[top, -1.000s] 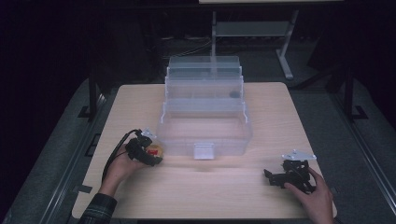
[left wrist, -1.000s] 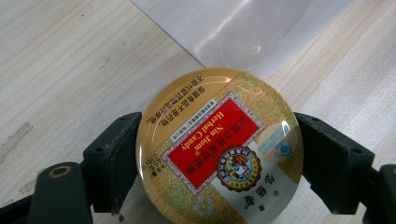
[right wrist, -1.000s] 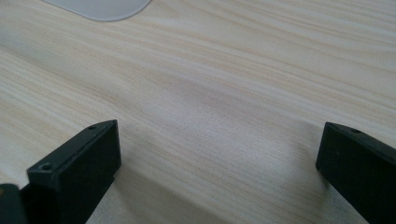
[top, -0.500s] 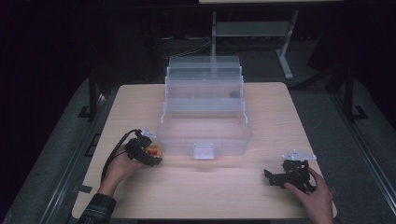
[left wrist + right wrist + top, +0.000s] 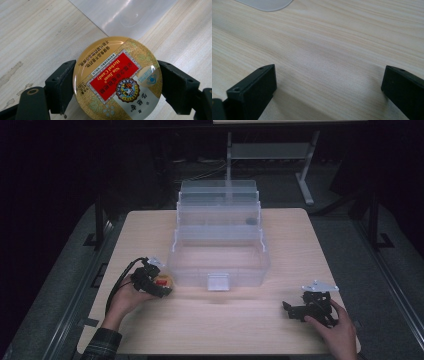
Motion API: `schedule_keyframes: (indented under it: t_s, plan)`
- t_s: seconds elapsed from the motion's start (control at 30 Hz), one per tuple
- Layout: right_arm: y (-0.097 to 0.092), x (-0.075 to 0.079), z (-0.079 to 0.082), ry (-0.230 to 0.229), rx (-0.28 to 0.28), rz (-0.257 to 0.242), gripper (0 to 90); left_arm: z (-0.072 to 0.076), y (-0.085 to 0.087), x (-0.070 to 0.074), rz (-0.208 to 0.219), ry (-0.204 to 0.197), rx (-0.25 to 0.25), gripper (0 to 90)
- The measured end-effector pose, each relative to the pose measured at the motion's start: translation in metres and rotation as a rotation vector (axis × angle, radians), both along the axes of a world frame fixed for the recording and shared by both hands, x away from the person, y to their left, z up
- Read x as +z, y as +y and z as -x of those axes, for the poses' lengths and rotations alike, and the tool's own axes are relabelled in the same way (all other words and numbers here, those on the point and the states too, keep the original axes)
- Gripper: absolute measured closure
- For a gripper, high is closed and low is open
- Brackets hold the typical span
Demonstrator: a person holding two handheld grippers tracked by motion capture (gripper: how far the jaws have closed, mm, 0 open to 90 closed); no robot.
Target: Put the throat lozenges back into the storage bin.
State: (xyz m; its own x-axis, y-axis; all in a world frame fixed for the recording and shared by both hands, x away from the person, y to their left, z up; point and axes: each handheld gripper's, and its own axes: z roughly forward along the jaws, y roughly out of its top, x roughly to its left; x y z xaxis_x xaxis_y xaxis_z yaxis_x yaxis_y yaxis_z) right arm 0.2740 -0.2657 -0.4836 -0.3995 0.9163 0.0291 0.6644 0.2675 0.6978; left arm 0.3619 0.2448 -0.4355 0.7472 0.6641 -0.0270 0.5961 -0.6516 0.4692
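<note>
- Currently the left gripper [image 5: 159,287] sits at the table's [image 5: 300,235] near-left, just beside the front-left corner of the clear tiered box [image 5: 218,251].
- Its jaws are closed part-way onto a round candy tin [image 5: 117,79], one jaw on each side of the rim; both pads appear to touch the tin's edge.
- From the high view the tin [image 5: 162,282] is low over the table or on it; which one cannot be told.
- The right gripper [image 5: 295,310] rests at the near-right, well apart from the box, jaws spread wide with bare wood between them and nothing held.
- Handling judgement: the tin looks rigid and light. Its glossy domed lid and smooth curved rim are likely slippery, so a hold across the widest part of the rim, as now, is the sound one; an off-centre pinch could squirt it out.
- A small dark item [image 5: 251,220] lies in an upper tier of the box; its nature cannot be told.
- Compared with the frames of a second and half a second ago, no change is noted: both hands, both grippers, tin and box stand where they stood.
</note>
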Motion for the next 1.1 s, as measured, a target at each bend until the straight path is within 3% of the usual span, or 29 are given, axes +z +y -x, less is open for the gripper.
schedule_keyframes:
  t_s: [1.1]
  plan:
    - [0.0, 0.0, 0.0, 0.0, 0.0, 0.0, 0.0, 0.007, 0.005, 0.027, 0.026, -0.003, -0.009, 19.6]
